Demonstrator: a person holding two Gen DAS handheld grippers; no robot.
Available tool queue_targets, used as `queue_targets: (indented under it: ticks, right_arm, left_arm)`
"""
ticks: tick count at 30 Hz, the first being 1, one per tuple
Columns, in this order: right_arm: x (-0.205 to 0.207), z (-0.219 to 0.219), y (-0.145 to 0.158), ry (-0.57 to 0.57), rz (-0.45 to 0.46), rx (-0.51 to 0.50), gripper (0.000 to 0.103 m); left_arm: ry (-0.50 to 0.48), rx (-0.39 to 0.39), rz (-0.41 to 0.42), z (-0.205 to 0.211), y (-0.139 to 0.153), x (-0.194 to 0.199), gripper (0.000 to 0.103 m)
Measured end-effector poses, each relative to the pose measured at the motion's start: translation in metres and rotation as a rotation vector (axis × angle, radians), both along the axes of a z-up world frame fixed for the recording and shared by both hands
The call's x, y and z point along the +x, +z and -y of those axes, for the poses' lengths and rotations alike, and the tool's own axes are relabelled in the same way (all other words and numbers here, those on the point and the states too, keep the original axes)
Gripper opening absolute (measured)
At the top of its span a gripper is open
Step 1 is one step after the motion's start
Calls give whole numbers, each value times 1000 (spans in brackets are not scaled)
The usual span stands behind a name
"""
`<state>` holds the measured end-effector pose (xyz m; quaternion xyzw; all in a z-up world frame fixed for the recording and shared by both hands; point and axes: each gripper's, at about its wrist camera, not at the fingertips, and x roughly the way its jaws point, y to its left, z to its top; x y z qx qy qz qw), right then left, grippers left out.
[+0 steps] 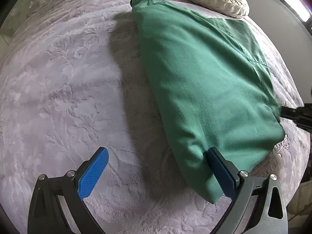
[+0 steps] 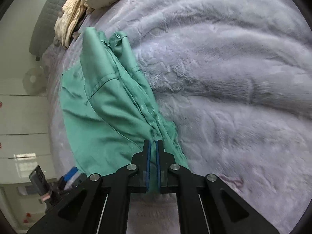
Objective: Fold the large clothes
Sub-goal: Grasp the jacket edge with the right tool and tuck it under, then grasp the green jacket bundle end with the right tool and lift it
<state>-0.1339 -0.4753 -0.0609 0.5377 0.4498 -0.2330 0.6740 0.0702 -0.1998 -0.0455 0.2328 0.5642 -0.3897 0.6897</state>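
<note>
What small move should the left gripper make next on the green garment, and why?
Probably close the left gripper on the green garment's near edge. Its jaws stand wide open, one finger already touching the cloth, while the right gripper is shut on the other corner. Both corners need holding before the cloth is folded across the bed.

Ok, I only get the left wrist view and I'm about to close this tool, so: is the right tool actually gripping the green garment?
Observer: Yes. The right tool is shut on a bunched edge of the green garment.
Operator: Is that edge lying flat?
Observer: No, it is gathered into folds that run away from the pads.
Operator: Anything beyond it on that side?
Observer: Bare grey blanket, and beige bedding at the far edge.
</note>
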Motion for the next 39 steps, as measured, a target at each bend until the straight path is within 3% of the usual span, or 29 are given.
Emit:
queue_targets:
  ticks: [8, 12, 28, 31, 36, 38, 39]
  right_arm:
    - [-12, -5, 26, 27, -44, -50, 15]
    - [0, -4, 24, 48, -68, -64, 53]
    - [20, 16, 20, 104, -43, -67, 62]
    - [21, 18, 17, 104, -35, -59, 68]
    - [24, 22, 18, 116, -16, -69, 68]
    - [28, 26, 19, 122, -4, -69, 72]
    - [29, 27, 19, 123, 6, -70, 79]
  left_arm:
    - [9, 21, -16, 1, 0, 3, 101]
    - [8, 31, -11, 2, 0, 4, 101]
    - [17, 62, -15, 8, -2, 2, 101]
    - [11, 66, -31, 12, -2, 3, 101]
    - [37, 41, -76, 20, 3, 14, 101]
    - [51, 25, -72, 24, 7, 21, 102]
    - [60, 15, -73, 27, 9, 25, 102]
